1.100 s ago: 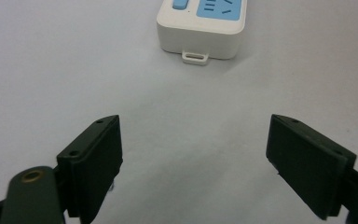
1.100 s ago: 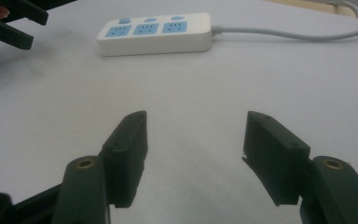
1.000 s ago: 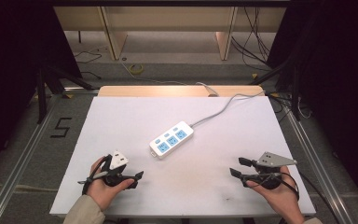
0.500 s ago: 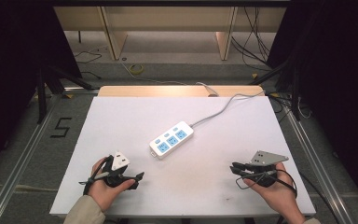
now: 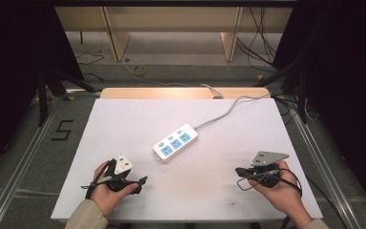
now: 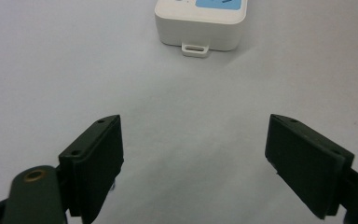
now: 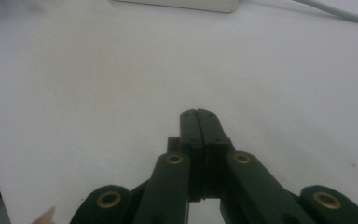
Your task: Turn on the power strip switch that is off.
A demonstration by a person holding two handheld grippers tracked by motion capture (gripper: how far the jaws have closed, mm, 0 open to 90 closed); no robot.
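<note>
The right gripper [image 5: 240,171] has just clamped its two black jaws together on nothing, where a second ago they stood spread; the left gripper [image 5: 140,181] has not budged.

The white plastic power strip with blue socket faces [image 5: 175,142] lies slantwise at the middle of the white table [image 5: 124,119], well apart from both grippers and roughly between them, farther from the person. Its white cable [image 5: 224,112] runs off toward the table's far edge. The left gripper rests near the front edge with its jaws spread wide and empty, pointed at the strip's near end [image 6: 200,18], bare tabletop between. The right gripper [image 7: 198,115] is clenched tight, pads touching, the strip's edge [image 7: 182,3] ahead.
</note>
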